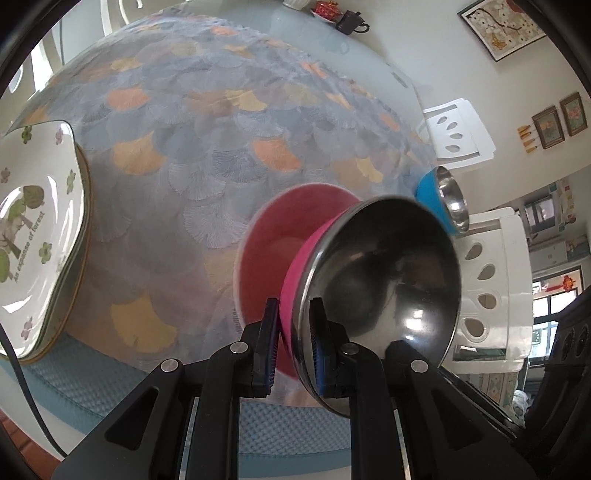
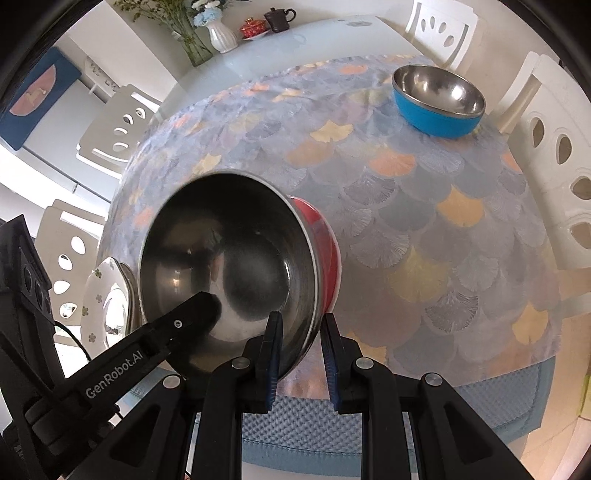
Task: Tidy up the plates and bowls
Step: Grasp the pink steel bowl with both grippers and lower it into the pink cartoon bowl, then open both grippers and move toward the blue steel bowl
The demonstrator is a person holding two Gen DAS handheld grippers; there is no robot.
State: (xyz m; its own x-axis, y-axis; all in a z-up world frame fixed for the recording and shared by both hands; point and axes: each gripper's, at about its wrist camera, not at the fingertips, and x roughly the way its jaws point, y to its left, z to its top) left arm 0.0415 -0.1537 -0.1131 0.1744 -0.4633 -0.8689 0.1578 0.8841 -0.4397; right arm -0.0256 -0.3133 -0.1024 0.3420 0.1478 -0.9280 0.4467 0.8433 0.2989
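Note:
My left gripper (image 1: 293, 339) is shut on the rim of a pink bowl with a steel inside (image 1: 380, 280), held tilted above the table. Behind it stands a larger red-pink bowl (image 1: 273, 251). In the right wrist view the same steel bowl (image 2: 229, 258) fills the middle-left, with the red bowl (image 2: 328, 251) behind it. My right gripper (image 2: 301, 339) has its fingers on either side of that bowl's rim with a gap on the outer side. The left gripper's arm (image 2: 147, 347) reaches in from the left. A blue steel bowl (image 2: 437, 99) stands far right. Floral plates (image 1: 33, 236) are stacked at left.
A fan-patterned cloth (image 2: 424, 229) covers the round table. White chairs (image 2: 554, 177) ring it. A vase (image 2: 221, 33), a red cup and a dark teapot (image 2: 279, 16) stand at the far edge. A blue textured mat (image 2: 295, 424) lies at the near edge.

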